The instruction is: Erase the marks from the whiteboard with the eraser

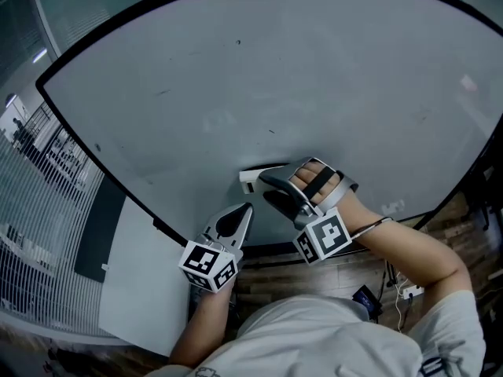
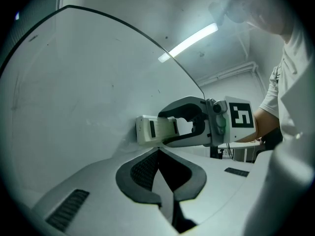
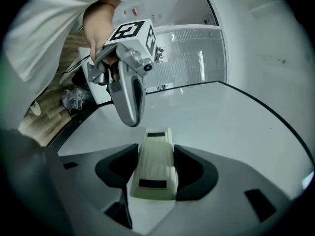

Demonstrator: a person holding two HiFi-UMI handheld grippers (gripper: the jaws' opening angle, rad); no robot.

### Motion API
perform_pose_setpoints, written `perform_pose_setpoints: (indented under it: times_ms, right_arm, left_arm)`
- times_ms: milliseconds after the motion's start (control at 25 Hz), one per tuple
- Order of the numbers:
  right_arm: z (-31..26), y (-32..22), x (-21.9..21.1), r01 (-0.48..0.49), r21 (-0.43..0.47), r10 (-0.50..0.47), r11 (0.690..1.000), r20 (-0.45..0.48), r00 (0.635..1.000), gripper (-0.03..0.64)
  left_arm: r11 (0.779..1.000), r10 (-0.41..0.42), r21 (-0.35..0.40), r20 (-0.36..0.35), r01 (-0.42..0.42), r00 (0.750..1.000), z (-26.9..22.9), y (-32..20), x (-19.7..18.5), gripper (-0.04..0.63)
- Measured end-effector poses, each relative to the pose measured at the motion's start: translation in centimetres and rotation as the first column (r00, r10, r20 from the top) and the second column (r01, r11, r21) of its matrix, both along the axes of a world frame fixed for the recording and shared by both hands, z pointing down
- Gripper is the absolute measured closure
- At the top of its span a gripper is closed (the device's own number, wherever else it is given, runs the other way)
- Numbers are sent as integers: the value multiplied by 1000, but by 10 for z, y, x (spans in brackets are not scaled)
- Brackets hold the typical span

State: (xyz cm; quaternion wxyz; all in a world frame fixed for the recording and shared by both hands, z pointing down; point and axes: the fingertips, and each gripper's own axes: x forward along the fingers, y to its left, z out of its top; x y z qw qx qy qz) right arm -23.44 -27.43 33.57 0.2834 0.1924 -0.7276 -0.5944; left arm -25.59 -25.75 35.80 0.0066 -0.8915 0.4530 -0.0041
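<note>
As the eraser (image 3: pixel 155 168) touches the whiteboard (image 3: pixel 236 132), the right gripper (image 3: pixel 155 152)'s fingers (image 3: pixel 196 173) clamp it.

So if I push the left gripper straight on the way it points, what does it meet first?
Most likely the eraser, held by the right gripper just beyond the left gripper's shut tips. Depth is unclear, so it could touch the whiteboard first.

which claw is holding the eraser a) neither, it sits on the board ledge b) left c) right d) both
c: the right claw is shut on the eraser, which sits between its pads, while the left claw is shut with nothing in it.
</note>
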Motion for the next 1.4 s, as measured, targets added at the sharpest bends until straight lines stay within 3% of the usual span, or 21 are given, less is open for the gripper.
perform_pose_setpoints:
  times_ms: [280, 480, 680, 920, 1160, 1400]
  right_arm:
    - [-69, 3, -14, 28, 32, -30, 999, 79, 996, 379]
    - [-144, 4, -19, 8, 125, -25, 992, 135, 991, 379]
    - [-226, 3, -17, -30, 207, -17, 978, 220, 975, 379]
    - [-309, 6, -12, -67, 228, -12, 971, 326, 945, 379]
    - [-317, 5, -14, -125, 225, 37, 966, 360, 932, 379]
    - [-259, 11, -50, -60, 192, -7, 979, 327, 945, 379]
  left_arm:
    - [1000, 17, 25, -30, -16, 999, -7, -1, -13, 588]
    - [999, 13, 37, -15, -13, 1000, -18, -3, -27, 588]
    - [999, 23, 46, -13, -22, 1000, -15, -4, -42, 588]
    - [998, 35, 60, -27, -33, 999, -16, -3, -55, 588]
    - [998, 40, 58, -22, -38, 999, -20, -3, -63, 588]
    - [998, 54, 36, -19, -53, 998, -10, -4, -73, 588]
